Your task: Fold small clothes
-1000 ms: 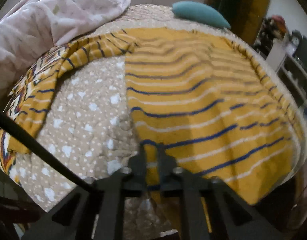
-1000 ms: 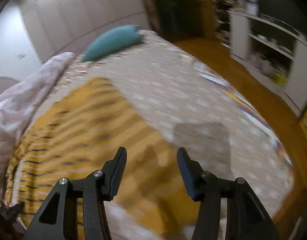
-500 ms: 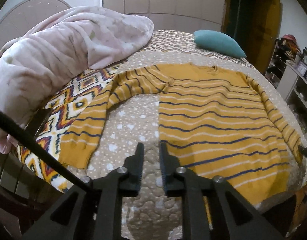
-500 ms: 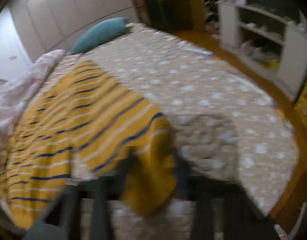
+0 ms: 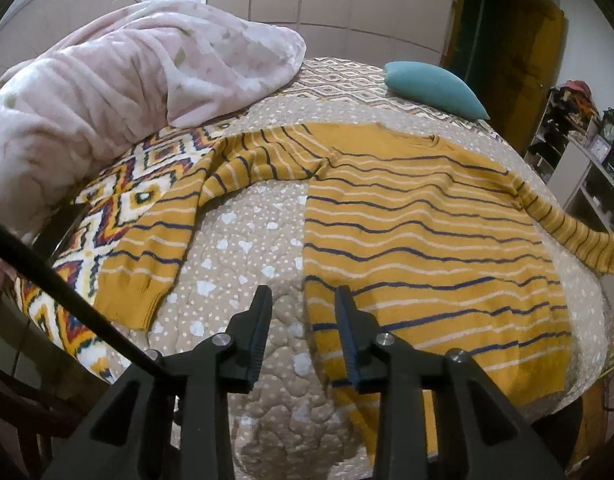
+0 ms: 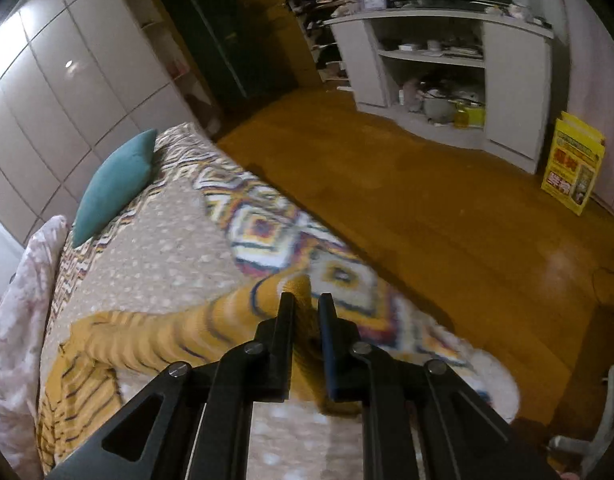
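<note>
Since a second ago the left gripper [image 5: 303, 308] has let go of the mustard-yellow striped knit sweater [image 5: 419, 240] at the bed's [image 5: 243, 248] near edge, its jaws opening on nothing, while the right gripper [image 6: 307, 312] has clamped the sleeve cuff [image 6: 297, 286], likely beginning the first fold.

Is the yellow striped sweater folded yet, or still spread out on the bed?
Spread. The sweater lies flat on the bed, both sleeves out to the sides, no fold visible in its body.
</note>
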A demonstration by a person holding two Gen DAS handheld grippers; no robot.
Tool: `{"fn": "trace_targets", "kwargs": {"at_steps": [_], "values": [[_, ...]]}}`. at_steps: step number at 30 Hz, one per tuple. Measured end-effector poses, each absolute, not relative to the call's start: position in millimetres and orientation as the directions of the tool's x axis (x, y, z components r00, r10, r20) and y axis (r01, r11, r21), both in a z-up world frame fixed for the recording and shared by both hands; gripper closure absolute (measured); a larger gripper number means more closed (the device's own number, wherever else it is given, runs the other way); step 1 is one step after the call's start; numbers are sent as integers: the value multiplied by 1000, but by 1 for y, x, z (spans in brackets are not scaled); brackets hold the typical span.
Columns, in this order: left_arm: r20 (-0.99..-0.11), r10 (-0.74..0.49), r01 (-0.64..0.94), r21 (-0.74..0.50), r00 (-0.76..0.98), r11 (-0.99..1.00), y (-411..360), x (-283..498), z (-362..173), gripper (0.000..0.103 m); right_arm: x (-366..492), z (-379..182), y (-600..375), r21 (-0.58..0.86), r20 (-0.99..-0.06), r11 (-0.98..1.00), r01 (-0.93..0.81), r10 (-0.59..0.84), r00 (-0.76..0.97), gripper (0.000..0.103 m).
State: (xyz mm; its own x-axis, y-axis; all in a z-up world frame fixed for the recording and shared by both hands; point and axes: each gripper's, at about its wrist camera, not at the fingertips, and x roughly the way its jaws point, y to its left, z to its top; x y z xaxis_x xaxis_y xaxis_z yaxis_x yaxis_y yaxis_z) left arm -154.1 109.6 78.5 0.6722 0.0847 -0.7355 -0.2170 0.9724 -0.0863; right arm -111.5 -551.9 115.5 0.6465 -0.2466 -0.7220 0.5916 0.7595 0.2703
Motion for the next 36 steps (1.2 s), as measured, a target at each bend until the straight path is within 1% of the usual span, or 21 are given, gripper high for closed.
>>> {"fn": "trace_targets", "kwargs": {"at_steps": [2, 5, 11, 14, 18, 21, 23, 24, 26, 27, 28, 29, 31, 36], "values": [[-738, 76, -223, -102, 671, 969, 114, -155, 76, 71, -91, 127, -518, 240, -717, 810, 535, -224, 660, 90], [-733, 54, -228, -140, 678, 964, 123, -158, 73, 69, -54, 143, -450, 235, -714, 879, 414, -133, 688, 90], [-706, 71, -244, -147, 705, 959, 143, -171, 74, 65, 37, 151, -269, 293, -721, 950, 103, 149, 677, 90], [-697, 86, -261, -150, 712, 954, 157, -176, 73, 62, 70, 135, -168, 291, -737, 956, -38, 249, 628, 90], [-703, 87, -292, -177, 706, 940, 180, -181, 65, 62, 105, 92, -48, 269, -777, 950, -158, 311, 547, 90], [-713, 87, -313, -193, 696, 930, 191, -182, 59, 62, 121, 51, 12, 206, -821, 958, -198, 280, 498, 90], [-718, 76, -320, -211, 692, 923, 196, -182, 55, 62, 124, 21, 41, 172, -859, 960, -223, 257, 443, 83], [-719, 67, -320, -223, 692, 921, 197, -182, 54, 62, 124, 11, 53, 177, -871, 954, -242, 267, 413, 83], [-717, 59, -315, -231, 695, 920, 196, -182, 54, 61, 119, -2, 57, 263, -877, 919, -292, 354, 326, 82], [-716, 58, -313, -229, 695, 922, 194, -181, 54, 60, 112, 1, 56, 291, -866, 904, -312, 388, 316, 82], [-717, 55, -307, -227, 695, 924, 191, -180, 54, 59, 106, 6, 53, 298, -854, 895, -333, 406, 327, 77], [-716, 52, -303, -227, 696, 926, 189, -179, 54, 58, 99, 15, 46, 289, -842, 889, -356, 413, 347, 70], [-716, 41, -291, -230, 697, 929, 183, -176, 54, 55, 89, 35, 20, 240, -826, 899, -367, 387, 409, 63], [-724, -11, -249, -252, 690, 935, 162, -166, 52, 51, 87, 59, -66, 104, -825, 969, -224, 209, 524, 62]]}}
